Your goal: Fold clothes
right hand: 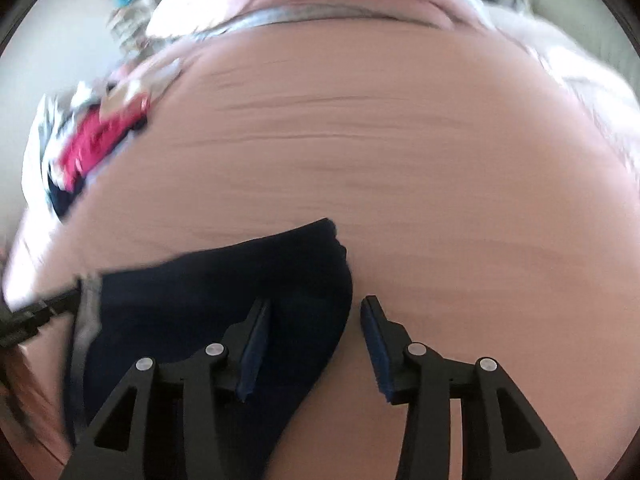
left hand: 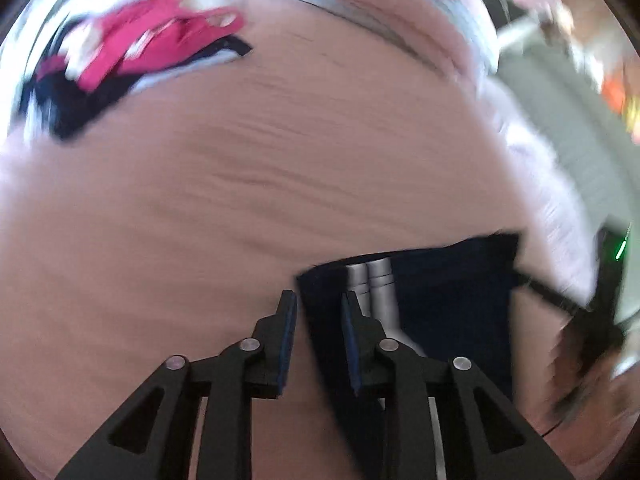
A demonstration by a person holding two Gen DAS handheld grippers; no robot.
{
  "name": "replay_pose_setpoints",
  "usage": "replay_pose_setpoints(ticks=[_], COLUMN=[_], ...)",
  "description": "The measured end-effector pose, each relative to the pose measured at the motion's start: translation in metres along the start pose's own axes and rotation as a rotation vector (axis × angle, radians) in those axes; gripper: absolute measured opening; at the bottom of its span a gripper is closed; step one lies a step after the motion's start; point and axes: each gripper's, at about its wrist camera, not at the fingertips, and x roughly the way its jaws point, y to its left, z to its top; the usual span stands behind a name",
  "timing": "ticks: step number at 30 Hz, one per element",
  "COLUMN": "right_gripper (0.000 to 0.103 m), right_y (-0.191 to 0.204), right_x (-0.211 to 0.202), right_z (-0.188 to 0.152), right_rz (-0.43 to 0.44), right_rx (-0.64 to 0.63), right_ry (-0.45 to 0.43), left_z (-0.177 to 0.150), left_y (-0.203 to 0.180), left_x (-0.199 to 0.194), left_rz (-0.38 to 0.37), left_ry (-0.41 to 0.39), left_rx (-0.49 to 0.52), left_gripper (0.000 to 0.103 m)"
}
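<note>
- Left fingers (left hand: 285, 312) parted a little at bottom centre of the left view, blue pads facing, nothing pinched between them.
- Left gripper (left hand: 318, 300) poised over the near-left edge of a navy garment (left hand: 452, 300), right finger overlapping the cloth, left finger over bare pink sheet (left hand: 200, 200).
- Grey stripes (left hand: 374, 284) running down the garment, right beside the right finger.
- Right fingers (right hand: 260, 320) spread wide at bottom centre of the right view, gripping nothing.
- Right gripper (right hand: 316, 308) straddling the garment's right edge, left finger over navy cloth (right hand: 220, 292), right finger over sheet (right hand: 400, 160).
- Garment lying flat on the sheet, lower centre-right in the left view, lower left in the right view.
- Heap of pink, white and dark clothes (left hand: 140, 52) at upper left of the left view, well apart from the garment; same heap (right hand: 88, 144) at left of the right view.
- Both views smeared by motion blur.
</note>
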Motion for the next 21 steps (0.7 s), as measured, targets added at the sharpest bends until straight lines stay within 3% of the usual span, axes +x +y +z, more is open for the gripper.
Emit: replay_pose_setpoints(ticks=[3,8,13,15,17,19,21], right_gripper=[0.051,0.052,0.052,0.052,0.052,0.052,0.052], right_y=[0.004,0.000,0.017,0.033,0.052,0.061,0.056], right_x=[-0.019,-0.030,-0.043,-0.036,-0.031,-0.034,-0.045], right_z=[-0.014,-0.055,-0.106,-0.118,-0.127,-0.135,-0.145], right_rz=[0.084,0.086,0.133,0.122,0.057,-0.014,-0.008], right_rx=[0.028,0.083,0.066,0.035,-0.057,-0.137,-0.115], right_ry=[-0.001,0.070,0.128,0.133,0.143,0.143,0.130], left_z=[-0.014,-0.029,-0.066,-0.076,-0.079,-0.077,-0.077], left_y=[0.003,-0.006,-0.018,-0.032,-0.042,-0.044,-0.041], left_x=[0.001,-0.005,-0.013,-0.003,0.006,0.002,-0.007], left_rz=[-0.029,0.005,-0.113,-0.081,0.010,0.045,0.010], left_ry=[0.029,0.052,0.099,0.134,0.164,0.167,0.155], left_rx=[-0.050,-0.055,-0.101,-0.031,0.039,0.030,-0.032], left_gripper=[0.036,0.036,0.036,0.036,0.036,0.036,0.036])
